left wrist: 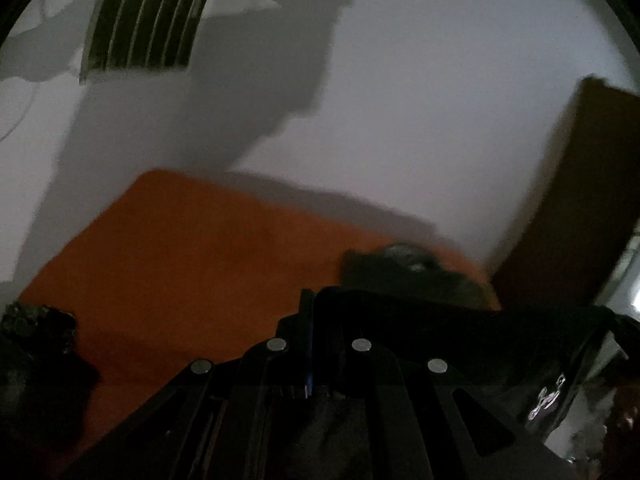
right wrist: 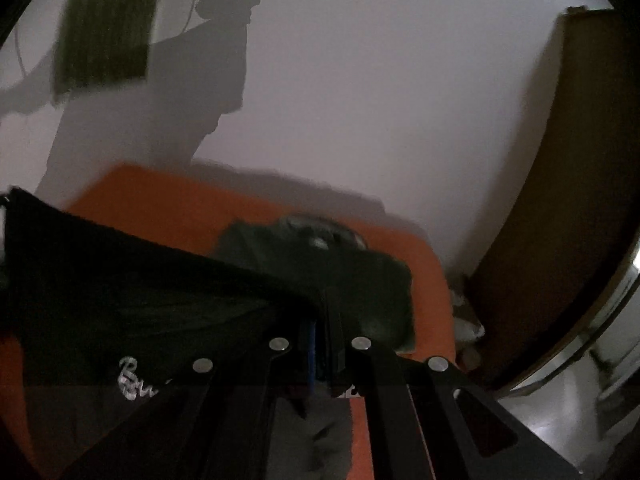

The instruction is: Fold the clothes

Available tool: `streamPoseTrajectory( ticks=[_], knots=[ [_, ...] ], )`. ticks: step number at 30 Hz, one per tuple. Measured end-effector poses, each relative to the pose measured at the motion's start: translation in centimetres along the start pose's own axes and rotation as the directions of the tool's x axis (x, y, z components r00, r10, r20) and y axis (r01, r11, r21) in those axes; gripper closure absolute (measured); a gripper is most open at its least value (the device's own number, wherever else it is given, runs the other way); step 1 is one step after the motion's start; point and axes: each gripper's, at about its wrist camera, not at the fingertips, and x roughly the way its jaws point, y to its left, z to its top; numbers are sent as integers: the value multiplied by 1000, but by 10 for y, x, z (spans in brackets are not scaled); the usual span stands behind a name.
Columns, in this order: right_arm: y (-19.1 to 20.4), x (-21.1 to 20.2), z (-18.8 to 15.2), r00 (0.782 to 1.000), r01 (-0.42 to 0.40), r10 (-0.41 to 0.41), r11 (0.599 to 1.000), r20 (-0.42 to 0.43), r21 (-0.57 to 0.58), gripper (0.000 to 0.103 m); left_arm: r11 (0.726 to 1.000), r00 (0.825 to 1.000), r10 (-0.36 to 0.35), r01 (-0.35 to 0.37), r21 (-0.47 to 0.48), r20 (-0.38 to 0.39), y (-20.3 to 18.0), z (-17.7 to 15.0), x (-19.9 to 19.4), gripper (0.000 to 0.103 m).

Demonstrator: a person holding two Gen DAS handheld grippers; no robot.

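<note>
left gripper (left wrist: 310, 300) pressed together, pinching black fabric garment with white script lettering (left wrist: 460, 332); right gripper (right wrist: 322, 300) pinching its other edge, stretched above orange cloth-covered surface (left wrist: 180, 260).

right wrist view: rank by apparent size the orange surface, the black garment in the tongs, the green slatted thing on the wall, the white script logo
1. Black garment, inflated by nearness.
2. Orange surface, partly covered, so its order against the garment is unsure.
3. Green slatted thing.
4. White script logo.

Dim room of a home, plain white wall (right wrist: 380, 80), brown wooden door (right wrist: 560, 200), orange bedcover (left wrist: 180, 260)
</note>
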Motion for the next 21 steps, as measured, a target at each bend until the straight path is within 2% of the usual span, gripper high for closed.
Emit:
streamPoseTrajectory(
  ticks=[3,6,8,11,14,16,17,18,19,20,21],
  knots=[
    [19,79,-24,996,51,-50,999,-79,15,101,996,996,56,-61,-70,-72,13,-31,75,99],
    [37,157,-48,982,103,-97,994,-159,26,101,991,981,115,-124,-53,-154,14,-66,137,99],
    [47,186,-68,978,127,-120,991,-170,35,101,987,973,152,-159,-30,-172,14,-83,165,99],
    [46,216,-92,971,141,-123,987,-203,78,101,982,968,175,-184,-32,-182,25,-100,185,99],
    [43,240,-112,965,133,-105,986,-242,101,101,984,965,161,-174,-47,-205,22,-107,198,98],
    [45,255,-114,964,125,-100,988,-248,88,99,985,962,146,-163,-53,-231,21,-108,207,97],
    [44,260,-112,962,121,-95,989,-256,87,95,986,960,133,-154,-71,-247,22,-106,211,96],
    [41,266,-109,958,118,-88,988,-273,95,77,984,959,114,-145,-103,-259,25,-101,213,95],
    [38,272,-106,954,116,-81,988,-290,103,54,981,958,95,-135,-137,-269,27,-95,213,93],
    [29,267,-100,960,111,-72,985,-270,133,43,977,957,75,-126,-171,-279,29,-89,214,87],
    [20,262,-95,967,107,-64,981,-248,164,28,973,957,68,-126,-193,-281,35,-79,211,81]
  ],
)
